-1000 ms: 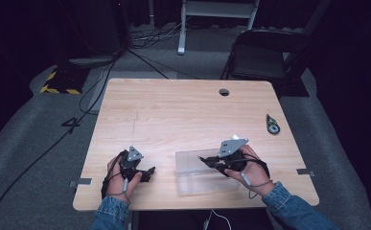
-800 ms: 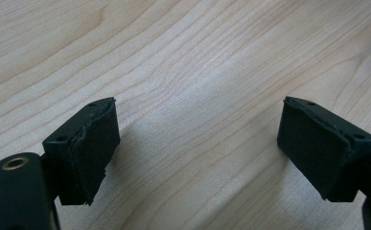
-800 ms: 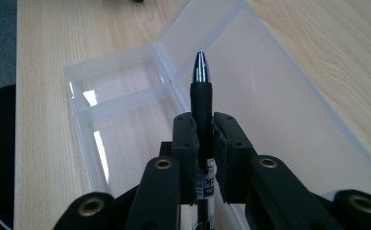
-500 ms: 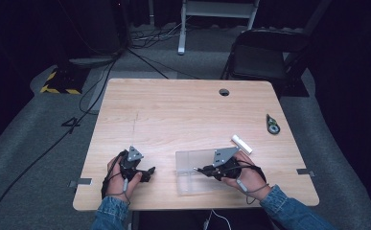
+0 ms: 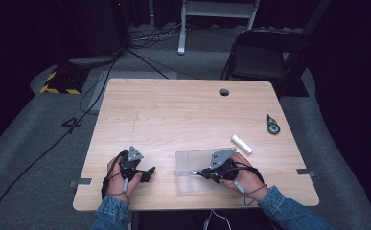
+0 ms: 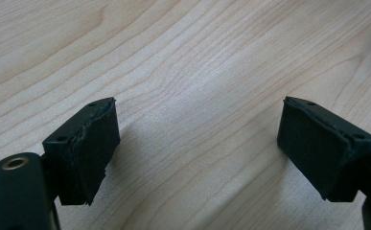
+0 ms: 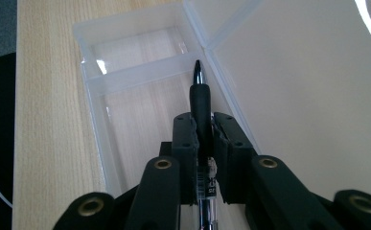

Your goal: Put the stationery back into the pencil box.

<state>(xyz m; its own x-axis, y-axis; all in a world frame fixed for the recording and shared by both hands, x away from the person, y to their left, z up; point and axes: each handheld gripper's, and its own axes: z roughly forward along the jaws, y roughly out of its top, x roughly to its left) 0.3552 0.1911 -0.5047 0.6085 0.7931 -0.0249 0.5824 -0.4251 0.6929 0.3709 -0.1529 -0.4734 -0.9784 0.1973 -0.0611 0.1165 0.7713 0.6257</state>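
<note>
My left tongs (image 5: pixel 147 171) sat idle near the front left of the bench (image 5: pixel 173 110), the jaws spread wide with nothing but bare wood grain between them in the left gripper view. My left hand (image 5: pixel 118 179) lay low on the wood, wrapped around the handle, with the tongs pointing toward the middle of the bench.

To the right of that, the clear plastic box (image 5: pixel 195 172) lay near the front edge with its lid folded back flat, so the opening was done. In the right gripper view I could see its tray split by a low wall into a small end compartment and a longer one.

My right tongs (image 7: pixel 204 129) were clamped tight on the pen (image 7: pixel 201 103), gripping it around the dark grip section, tip forward. The pen hung over the long compartment, its tip about level with the dividing wall. I judged the job past halfway: pen picked up and brought over the box, with the lowering, the release and the lid left to do. My right hand (image 5: pixel 243 179) reached in from the right, the tongs aimed leftward across the box.

Farther right lay a white tube (image 5: pixel 241 143), and beyond it a small dark tool (image 5: pixel 272 124), both well apart from the box.
</note>
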